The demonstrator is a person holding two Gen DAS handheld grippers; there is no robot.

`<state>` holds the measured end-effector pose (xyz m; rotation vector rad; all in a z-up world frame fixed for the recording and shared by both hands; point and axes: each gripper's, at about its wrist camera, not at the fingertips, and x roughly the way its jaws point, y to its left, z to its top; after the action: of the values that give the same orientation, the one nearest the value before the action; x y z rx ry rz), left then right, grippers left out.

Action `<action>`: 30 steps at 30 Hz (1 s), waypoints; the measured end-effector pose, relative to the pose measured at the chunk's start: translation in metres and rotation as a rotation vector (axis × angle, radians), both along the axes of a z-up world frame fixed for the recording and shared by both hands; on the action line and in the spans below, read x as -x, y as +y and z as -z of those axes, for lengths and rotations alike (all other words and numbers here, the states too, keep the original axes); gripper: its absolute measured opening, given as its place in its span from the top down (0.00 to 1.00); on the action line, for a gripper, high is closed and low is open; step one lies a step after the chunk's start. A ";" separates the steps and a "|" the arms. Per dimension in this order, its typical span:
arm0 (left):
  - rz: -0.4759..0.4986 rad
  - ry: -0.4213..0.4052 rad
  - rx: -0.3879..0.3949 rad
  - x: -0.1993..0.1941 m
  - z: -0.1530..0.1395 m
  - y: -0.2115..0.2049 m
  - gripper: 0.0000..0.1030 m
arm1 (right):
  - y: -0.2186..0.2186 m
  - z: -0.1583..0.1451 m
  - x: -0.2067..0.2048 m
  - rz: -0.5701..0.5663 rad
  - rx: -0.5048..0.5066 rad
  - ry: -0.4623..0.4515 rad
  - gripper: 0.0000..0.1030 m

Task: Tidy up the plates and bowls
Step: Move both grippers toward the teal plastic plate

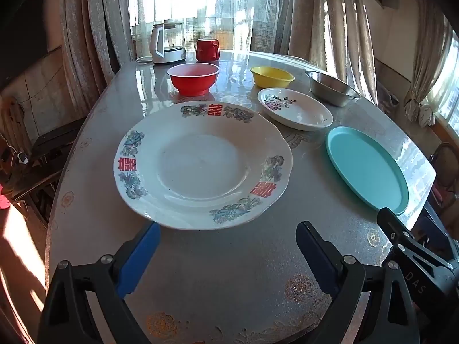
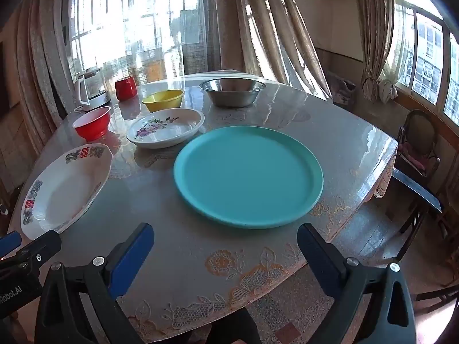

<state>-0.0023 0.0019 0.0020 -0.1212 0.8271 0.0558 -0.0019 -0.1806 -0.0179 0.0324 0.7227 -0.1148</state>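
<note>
Jaws wide over glossy table (image 2: 330, 132) — curtains (image 2: 258, 28), sunlit windows (image 2: 129, 14) behind

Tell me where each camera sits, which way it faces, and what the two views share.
Left wrist: on the left gripper, angled down at the big white plate; open blue jaws show.
Right wrist: on the right gripper, angled down at the teal plate; open jaws show.
Shared: table, both plates, three bowls.
</note>
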 end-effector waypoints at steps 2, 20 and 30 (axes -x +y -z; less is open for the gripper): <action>-0.009 -0.008 -0.002 0.003 -0.002 0.002 0.07 | 0.000 -0.001 -0.001 0.002 0.004 0.001 0.02; 0.013 0.022 -0.048 -0.005 0.010 -0.005 0.07 | -0.003 0.003 0.000 0.003 -0.017 0.011 0.02; 0.018 0.018 -0.059 -0.005 0.008 -0.007 0.07 | -0.004 0.003 0.000 0.003 -0.017 0.016 0.02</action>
<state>0.0025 -0.0049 -0.0060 -0.0582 0.8441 0.0644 -0.0020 -0.1850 -0.0213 0.0487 0.7394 -0.1117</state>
